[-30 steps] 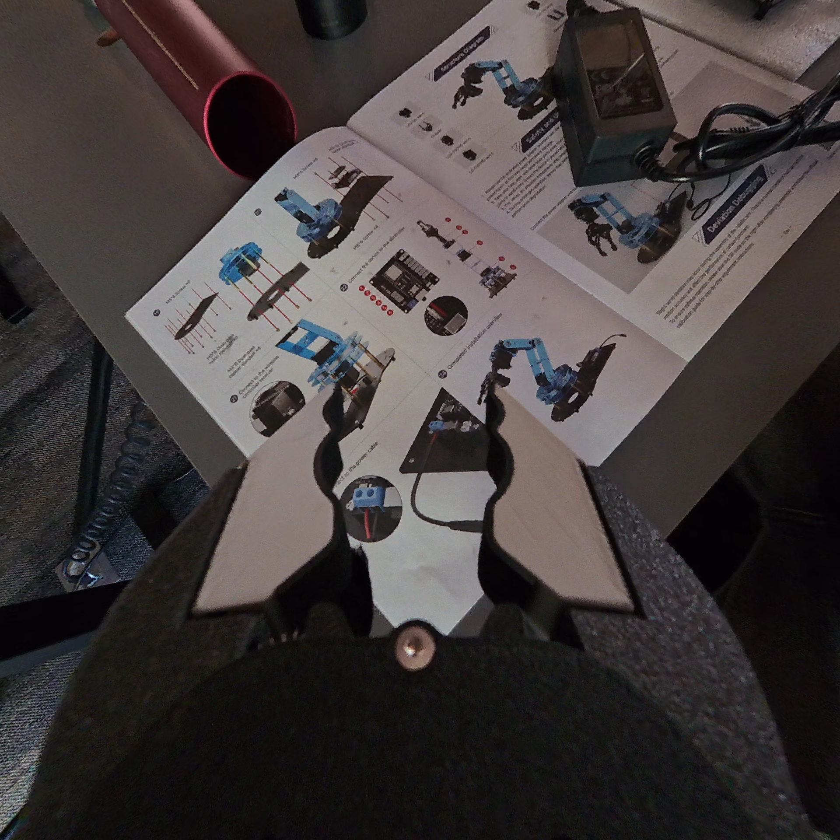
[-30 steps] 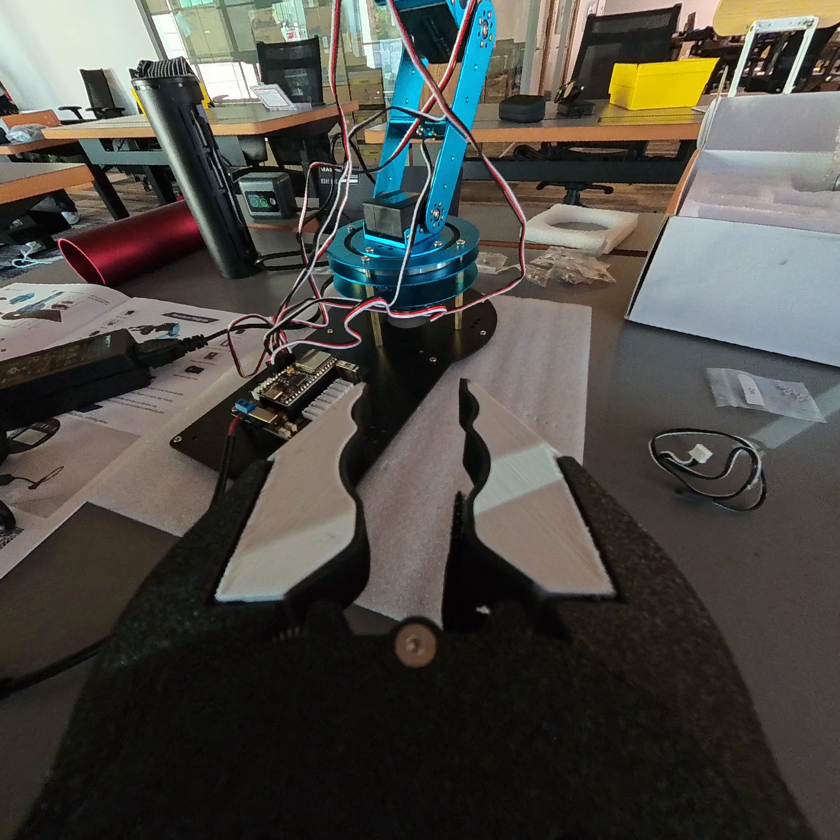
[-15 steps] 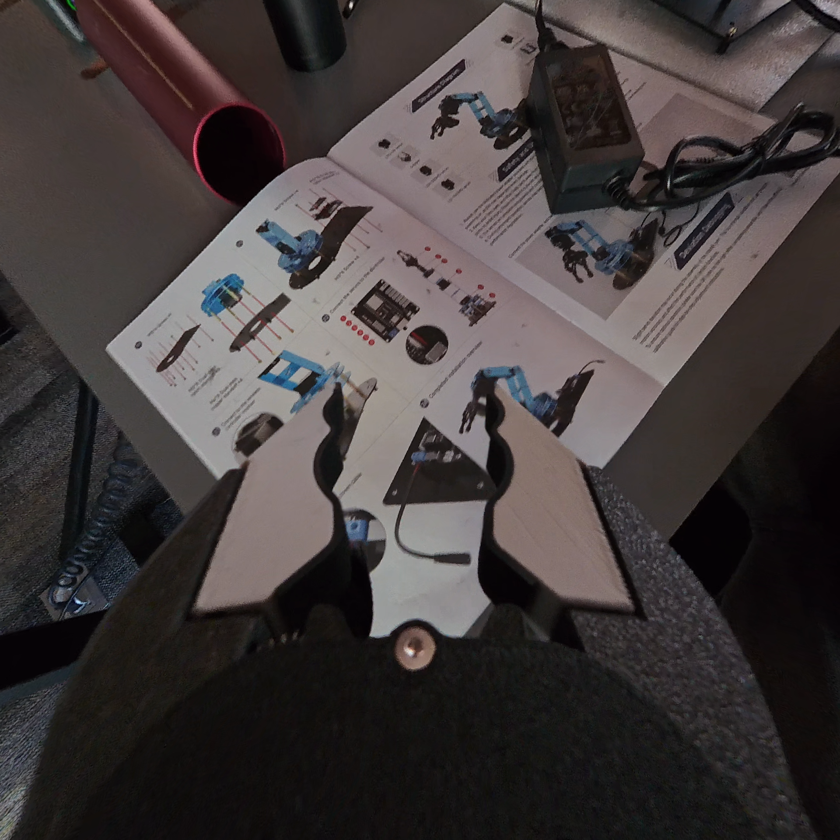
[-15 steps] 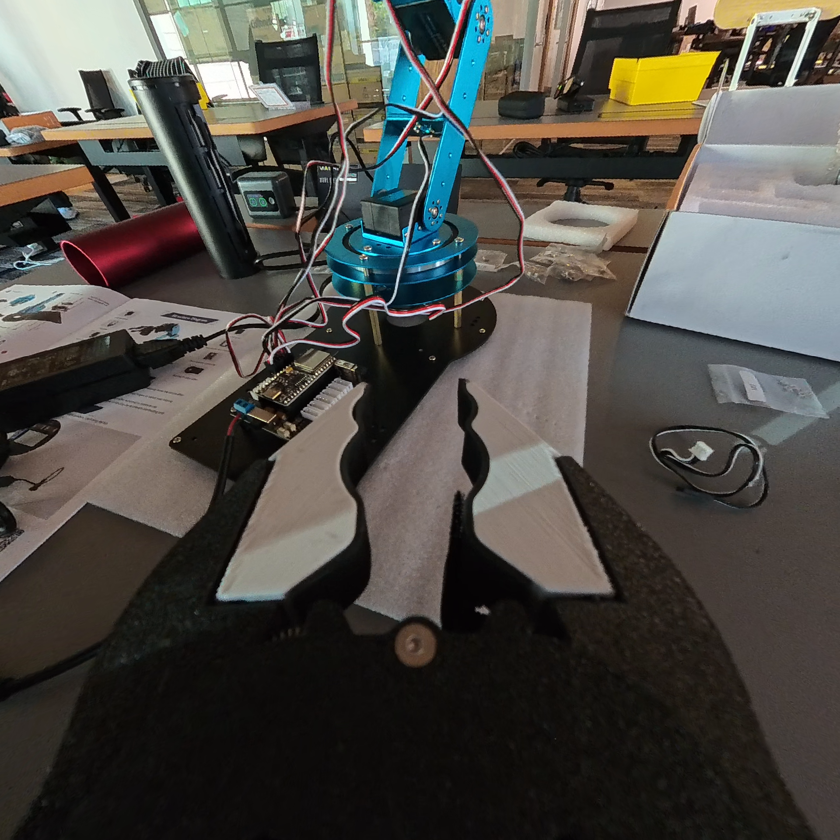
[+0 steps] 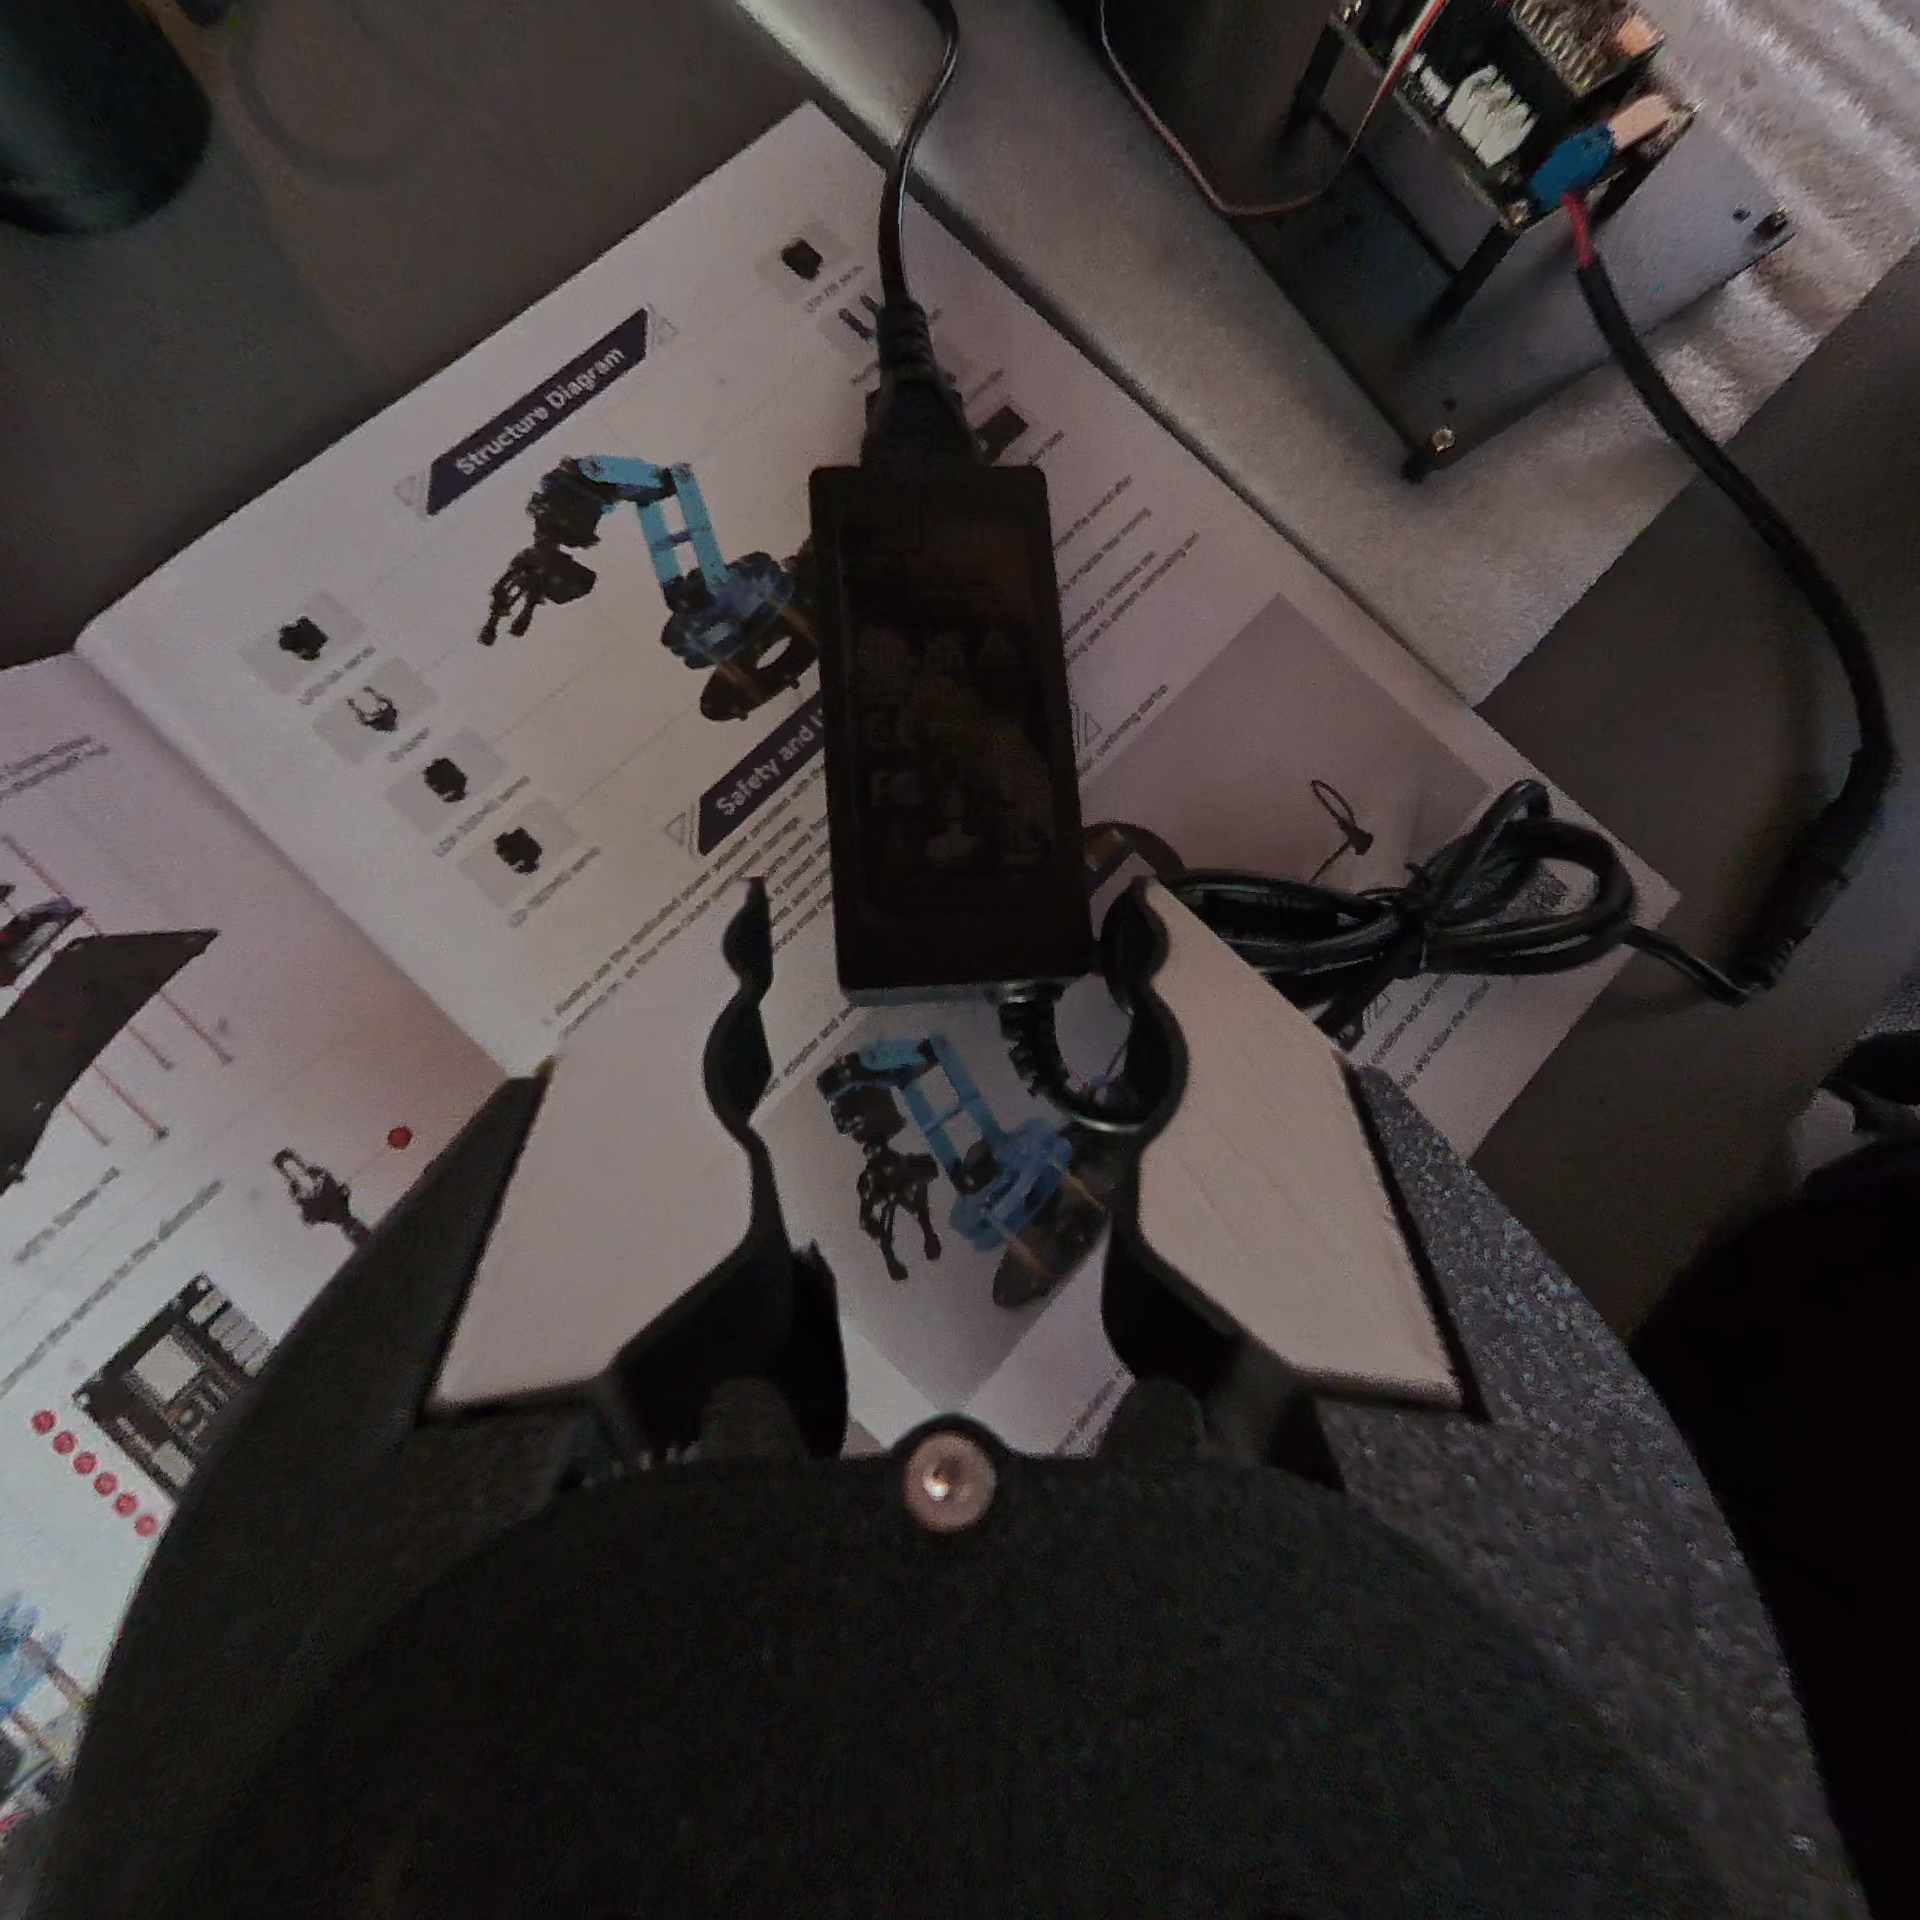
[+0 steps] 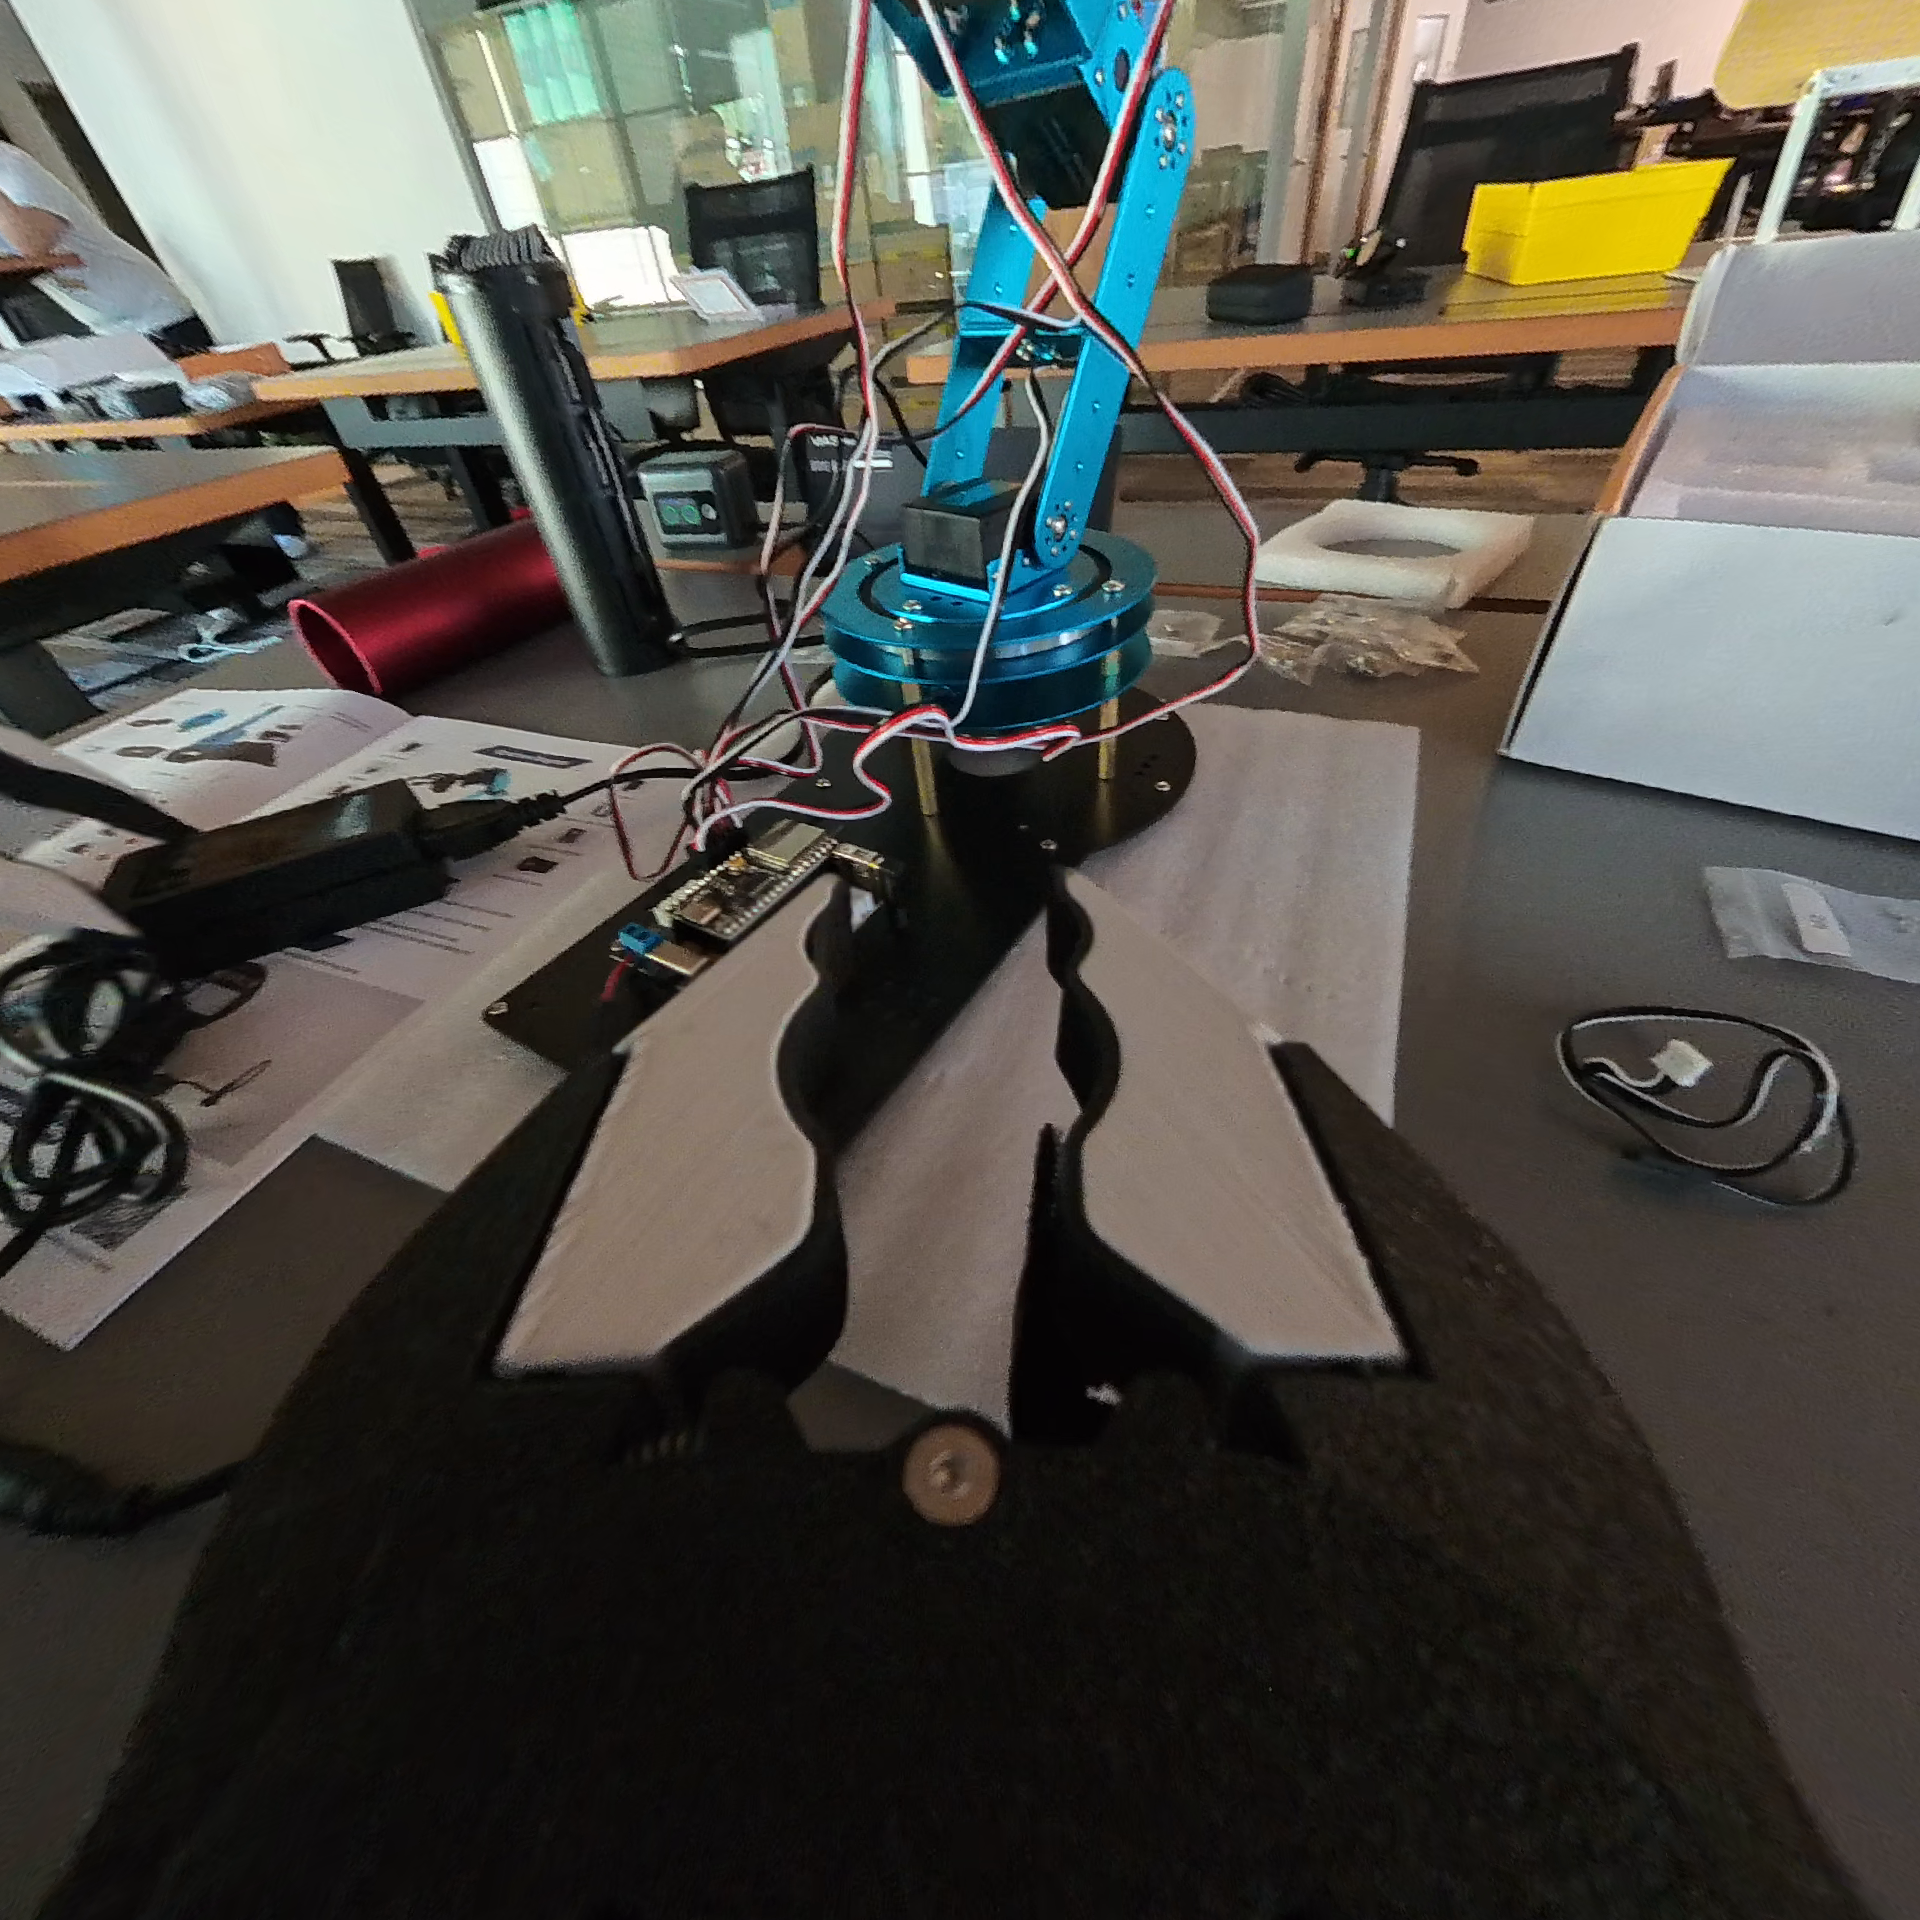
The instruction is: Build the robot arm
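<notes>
Black power adapter (image 5: 951, 727) on white illustrated manual (image 5: 436, 665); blue robot arm (image 6: 1039, 343), red tube (image 6: 436, 613).

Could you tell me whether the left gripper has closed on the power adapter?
No: the left gripper is open, its fingers either side of the power adapter's near end without pinching it.
</notes>
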Tool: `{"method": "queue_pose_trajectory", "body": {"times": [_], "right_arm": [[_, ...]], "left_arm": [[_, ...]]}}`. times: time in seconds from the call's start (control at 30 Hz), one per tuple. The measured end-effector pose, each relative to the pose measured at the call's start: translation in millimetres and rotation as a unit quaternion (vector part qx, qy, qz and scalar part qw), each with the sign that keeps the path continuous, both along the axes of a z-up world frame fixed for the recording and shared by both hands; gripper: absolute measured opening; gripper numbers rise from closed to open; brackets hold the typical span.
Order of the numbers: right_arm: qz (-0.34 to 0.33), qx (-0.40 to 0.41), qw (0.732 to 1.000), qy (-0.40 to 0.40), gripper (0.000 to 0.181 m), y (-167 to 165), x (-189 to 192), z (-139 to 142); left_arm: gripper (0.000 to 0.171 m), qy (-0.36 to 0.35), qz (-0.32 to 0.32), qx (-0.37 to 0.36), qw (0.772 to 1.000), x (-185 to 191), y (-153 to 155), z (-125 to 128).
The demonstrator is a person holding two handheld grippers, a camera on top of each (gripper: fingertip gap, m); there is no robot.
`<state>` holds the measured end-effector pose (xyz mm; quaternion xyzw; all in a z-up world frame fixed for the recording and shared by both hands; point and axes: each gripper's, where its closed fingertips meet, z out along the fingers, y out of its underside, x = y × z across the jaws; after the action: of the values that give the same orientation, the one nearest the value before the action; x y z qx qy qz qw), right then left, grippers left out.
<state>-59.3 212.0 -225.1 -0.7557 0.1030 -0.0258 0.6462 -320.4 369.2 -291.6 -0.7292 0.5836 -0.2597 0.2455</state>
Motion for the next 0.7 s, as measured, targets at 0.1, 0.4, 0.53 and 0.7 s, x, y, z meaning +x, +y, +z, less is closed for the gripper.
{"method": "queue_pose_trajectory", "body": {"times": [0.1, 0.4, 0.53, 0.7], "right_arm": [[0.022, 0.018, 1.0, 0.011, 0.036, -3, -9, 4], [0.045, 0.076, 0.996, 0.013, 0.036, -19, -22, 20], [0.045, 0.083, 0.995, 0.025, 0.035, -22, -22, 21], [0.045, 0.076, 0.996, 0.033, 0.035, -20, -22, 18]], "left_arm": [[0.052, 0.034, -0.019, 0.008, 0.999, 4, -4, -6], [0.05, 0.116, -0.094, 0.15, 0.977, 37, 28, 50], [0.05, 0.149, -0.139, 0.172, 0.964, 78, 55, 78], [0.049, 0.164, -0.156, 0.166, 0.96, 118, 74, 93]]}}
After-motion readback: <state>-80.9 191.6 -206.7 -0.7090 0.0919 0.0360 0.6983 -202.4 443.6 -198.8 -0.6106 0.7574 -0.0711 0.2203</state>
